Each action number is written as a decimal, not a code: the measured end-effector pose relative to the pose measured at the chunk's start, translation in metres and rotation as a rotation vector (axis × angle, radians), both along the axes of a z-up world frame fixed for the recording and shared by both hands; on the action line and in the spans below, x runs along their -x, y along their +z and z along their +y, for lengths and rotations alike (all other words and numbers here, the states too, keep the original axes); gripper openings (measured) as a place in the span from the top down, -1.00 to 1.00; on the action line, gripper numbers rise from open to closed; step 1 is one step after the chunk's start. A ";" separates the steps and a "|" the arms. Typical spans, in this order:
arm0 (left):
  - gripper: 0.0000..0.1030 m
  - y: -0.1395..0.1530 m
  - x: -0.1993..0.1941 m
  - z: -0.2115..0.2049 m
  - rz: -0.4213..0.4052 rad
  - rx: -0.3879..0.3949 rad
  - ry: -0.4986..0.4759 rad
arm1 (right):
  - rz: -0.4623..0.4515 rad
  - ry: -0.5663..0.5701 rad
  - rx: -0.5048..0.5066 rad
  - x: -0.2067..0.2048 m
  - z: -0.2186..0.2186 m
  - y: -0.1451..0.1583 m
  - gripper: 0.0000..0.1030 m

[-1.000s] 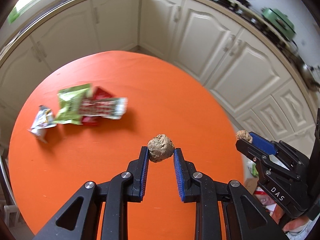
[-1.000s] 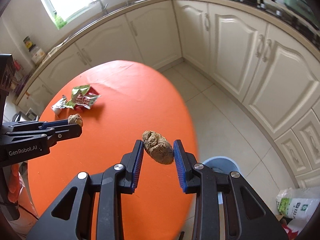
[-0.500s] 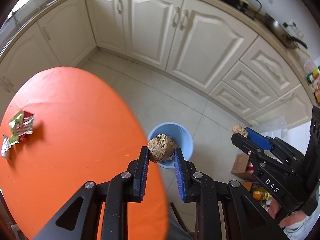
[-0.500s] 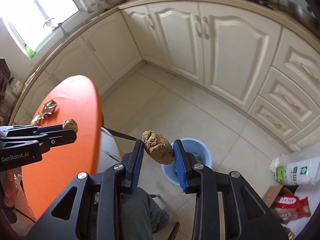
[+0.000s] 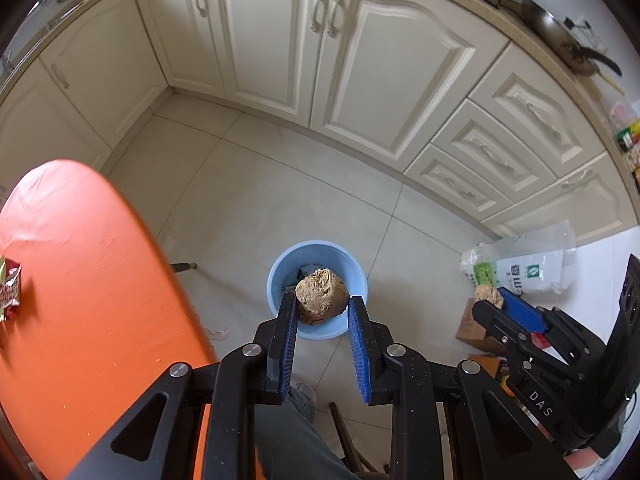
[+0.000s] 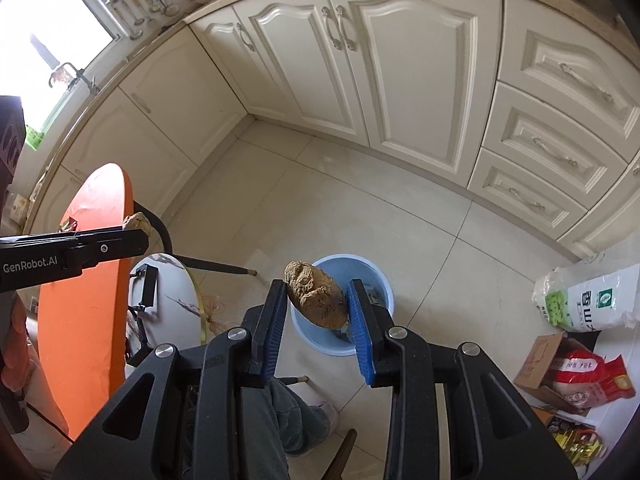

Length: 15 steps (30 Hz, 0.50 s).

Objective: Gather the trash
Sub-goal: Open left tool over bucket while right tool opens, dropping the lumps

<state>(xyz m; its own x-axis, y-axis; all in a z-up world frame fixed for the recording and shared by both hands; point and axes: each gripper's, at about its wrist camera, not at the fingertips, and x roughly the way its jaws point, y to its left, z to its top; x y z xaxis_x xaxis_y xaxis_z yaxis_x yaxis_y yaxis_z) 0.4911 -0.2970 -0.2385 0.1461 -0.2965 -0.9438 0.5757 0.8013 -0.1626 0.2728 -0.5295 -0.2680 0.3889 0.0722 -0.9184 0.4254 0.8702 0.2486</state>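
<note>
Rounded brown lump [image 5: 321,297] pinched between blue pads of left claw [image 5: 322,312], suspended above blue bin [image 5: 276,280] on tiled floor [image 5: 248,200]. Longer brown lump [image 6: 317,300] clamped likewise in right claw [image 6: 317,304], over same bin [image 6: 382,280]. Orange tabletop [image 5: 80,280] to left, bearing a snack wrapper [image 5: 9,292] at frame edge. White sack [image 5: 520,264] beside cream cabinets [image 5: 360,60].

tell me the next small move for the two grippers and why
Probably open the left gripper first: its brown lump sits in line with the blue bin on the floor. The right gripper holds its own lump over the bin too.
</note>
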 end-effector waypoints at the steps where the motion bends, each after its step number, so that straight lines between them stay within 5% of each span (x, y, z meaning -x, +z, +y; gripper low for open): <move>1: 0.57 -0.002 0.001 -0.005 -0.004 -0.002 -0.007 | 0.002 -0.006 -0.005 0.002 -0.002 -0.003 0.39; 5: 0.31 -0.011 0.000 -0.025 -0.010 -0.021 -0.006 | 0.014 -0.018 -0.022 0.005 -0.006 -0.010 0.39; 7: -0.01 -0.014 0.000 -0.032 -0.013 -0.029 -0.004 | 0.019 -0.021 -0.026 0.007 -0.008 -0.013 0.39; 15: -0.02 -0.018 0.003 -0.034 -0.026 -0.055 -0.004 | -0.003 -0.010 -0.059 0.003 -0.006 -0.018 0.36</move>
